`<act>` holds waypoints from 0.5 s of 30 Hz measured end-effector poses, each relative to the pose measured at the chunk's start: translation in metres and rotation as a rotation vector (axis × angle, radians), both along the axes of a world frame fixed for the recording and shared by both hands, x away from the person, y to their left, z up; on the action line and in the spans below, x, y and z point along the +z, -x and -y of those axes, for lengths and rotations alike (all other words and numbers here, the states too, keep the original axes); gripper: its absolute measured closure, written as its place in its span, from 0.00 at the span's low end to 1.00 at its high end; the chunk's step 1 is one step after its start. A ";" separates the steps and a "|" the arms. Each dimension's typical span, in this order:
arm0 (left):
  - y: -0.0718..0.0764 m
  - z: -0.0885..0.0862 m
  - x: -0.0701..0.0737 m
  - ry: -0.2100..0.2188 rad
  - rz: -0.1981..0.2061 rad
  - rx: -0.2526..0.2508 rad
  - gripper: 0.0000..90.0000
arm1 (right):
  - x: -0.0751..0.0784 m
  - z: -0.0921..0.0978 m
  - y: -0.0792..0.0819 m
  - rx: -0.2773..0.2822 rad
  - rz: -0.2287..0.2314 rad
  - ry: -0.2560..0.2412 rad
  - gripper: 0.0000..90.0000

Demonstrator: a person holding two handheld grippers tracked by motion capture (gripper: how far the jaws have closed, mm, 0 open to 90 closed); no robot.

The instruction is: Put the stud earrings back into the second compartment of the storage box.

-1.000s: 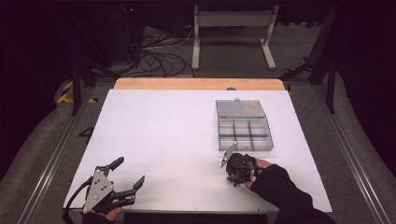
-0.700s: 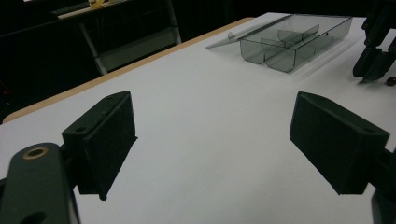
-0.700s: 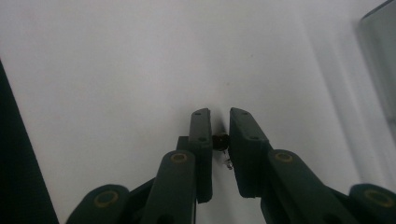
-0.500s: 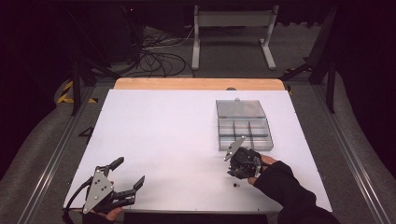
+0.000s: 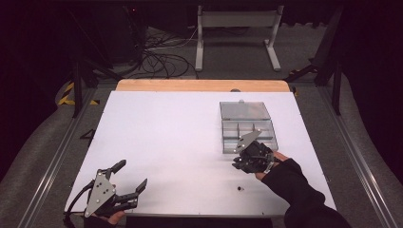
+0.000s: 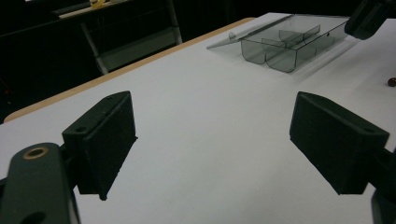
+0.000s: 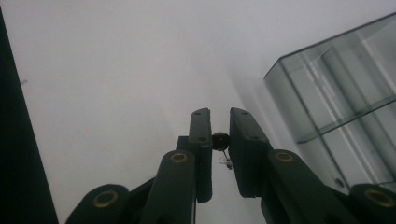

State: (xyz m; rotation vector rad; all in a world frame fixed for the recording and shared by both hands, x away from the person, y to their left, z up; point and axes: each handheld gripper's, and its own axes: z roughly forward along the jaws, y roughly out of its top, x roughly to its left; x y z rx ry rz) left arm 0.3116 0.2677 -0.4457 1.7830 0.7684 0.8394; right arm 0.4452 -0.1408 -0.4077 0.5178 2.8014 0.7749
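Note:
My right gripper [image 5: 236,164] hovers just left of the clear compartment box [image 5: 249,127] near the table's right side. In the right gripper view its jaws are shut on a small dark bead with a thin wire hook [image 7: 221,140], likely an earring. The box [image 7: 345,98] stands close at the upper right of that view. A second small dark piece [image 5: 239,188] lies on the white table nearer the front edge. My left gripper [image 5: 129,175] rests at the front left, wide open with nothing between its fingers [image 6: 105,135].
The box's lid [image 5: 244,110] lies open flat behind it. A wooden strip [image 5: 202,85] edges the table's far side. Beyond it are cables [image 5: 161,57] and a metal stand [image 5: 237,28] on the floor.
My right gripper has lifted and moved toward the box with the small bead in its jaws, leaving one dark piece on the table. The left gripper has not moved.

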 end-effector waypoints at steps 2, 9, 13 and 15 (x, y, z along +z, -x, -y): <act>0.000 0.000 0.000 0.000 0.001 0.001 0.17 | 0.004 0.002 -0.002 -0.012 0.016 -0.032 0.88; 0.000 0.000 0.000 -0.006 -0.002 -0.001 0.17 | 0.013 0.011 -0.010 -0.072 0.059 -0.114 0.88; -0.001 0.001 -0.001 -0.005 -0.002 -0.001 0.17 | 0.015 0.013 -0.014 -0.096 0.049 -0.139 0.88; -0.001 0.001 -0.001 -0.006 -0.002 -0.002 0.17 | 0.015 0.014 -0.017 -0.111 0.050 -0.146 0.88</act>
